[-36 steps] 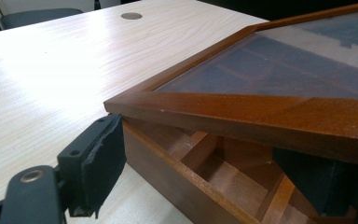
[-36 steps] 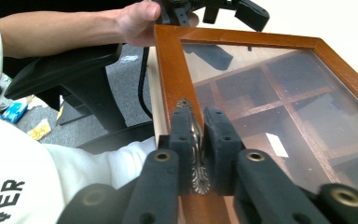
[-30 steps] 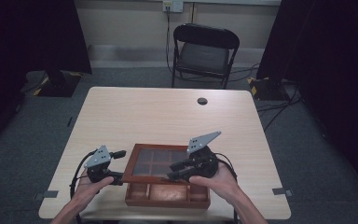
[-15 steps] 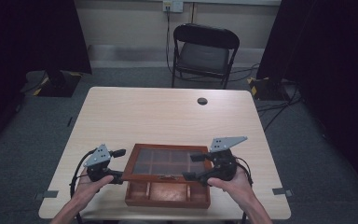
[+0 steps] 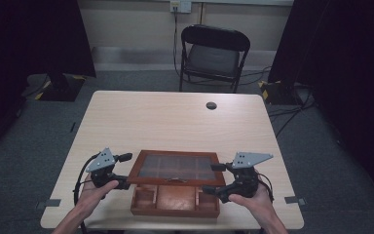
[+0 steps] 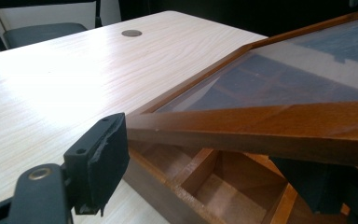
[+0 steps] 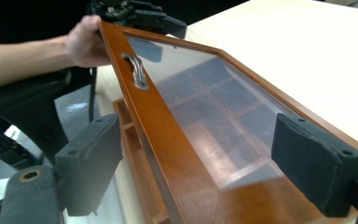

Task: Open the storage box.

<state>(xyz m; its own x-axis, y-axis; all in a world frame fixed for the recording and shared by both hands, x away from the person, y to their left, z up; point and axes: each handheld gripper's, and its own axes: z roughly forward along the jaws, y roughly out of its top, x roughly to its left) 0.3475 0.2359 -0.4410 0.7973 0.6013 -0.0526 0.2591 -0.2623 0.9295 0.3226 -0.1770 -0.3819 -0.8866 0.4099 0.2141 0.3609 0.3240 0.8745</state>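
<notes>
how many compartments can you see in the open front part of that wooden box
3: a small one at the left, a wide one in the middle, a small one at the right. More may lie hidden under the raised glass lid.

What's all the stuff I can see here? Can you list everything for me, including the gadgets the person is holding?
Wooden box: one, reddish brown, near edge of the table, compartments showing inside.
Glass lid: one, brown frame with a glass pane, raised and tilted above the box, metal handle on its front rail.
Table: one, light wood, centre of the room.
Round cap: one, dark, set in the tabletop on the far side.
Folding chair: one, black, behind the table.
Left gripper: one, black, at the lid's left corner, lid edge between its jaws.
Right gripper: one, black, at the lid's right corner; its jaws have just been opening and stand apart around the lid frame.
Hands: two, at the bottom.
</notes>
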